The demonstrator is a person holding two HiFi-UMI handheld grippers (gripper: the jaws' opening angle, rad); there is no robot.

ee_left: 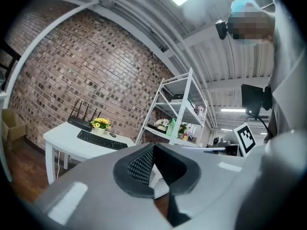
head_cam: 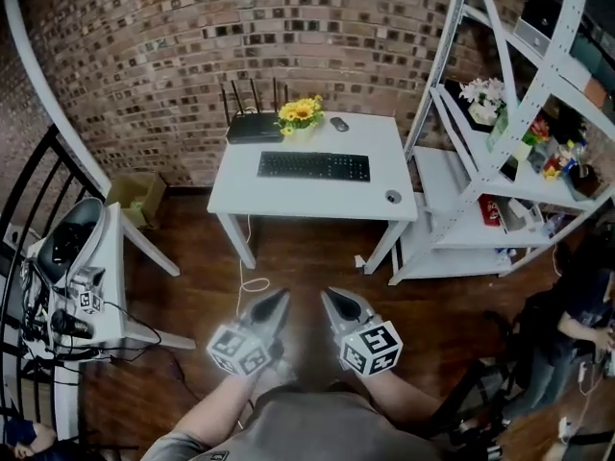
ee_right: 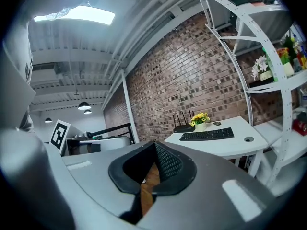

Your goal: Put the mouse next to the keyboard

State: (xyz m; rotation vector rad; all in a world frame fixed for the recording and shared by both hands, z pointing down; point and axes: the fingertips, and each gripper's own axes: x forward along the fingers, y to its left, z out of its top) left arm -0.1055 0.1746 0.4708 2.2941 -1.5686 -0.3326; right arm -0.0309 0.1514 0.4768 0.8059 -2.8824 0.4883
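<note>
Near: left claw (head_cam: 281, 301) and right claw (head_cam: 330, 298) side by side over wood floor (head_cam: 307, 257), both aimed at the surface (head_cam: 288, 196), well short of it. On each, the 2 jaws are together with nothing between them.

Farther: white surface against a brick wall. Keyboard (head_cam: 313, 165) lies mid-surface. Mouse (head_cam: 338, 123) sits behind it near the back edge, apart from the keyboard, beside the flowers (head_cam: 300, 113). Router (head_cam: 254, 125) back left. Shelf (head_cam: 444, 181) stands to the right.

We seem to be in an office-like studio: brick wall (head_cam: 288, 27), desk (head_cam: 384, 176) with keyboard (head_cam: 313, 165) and router (head_cam: 254, 126), metal shelves (head_cam: 452, 176).
</note>
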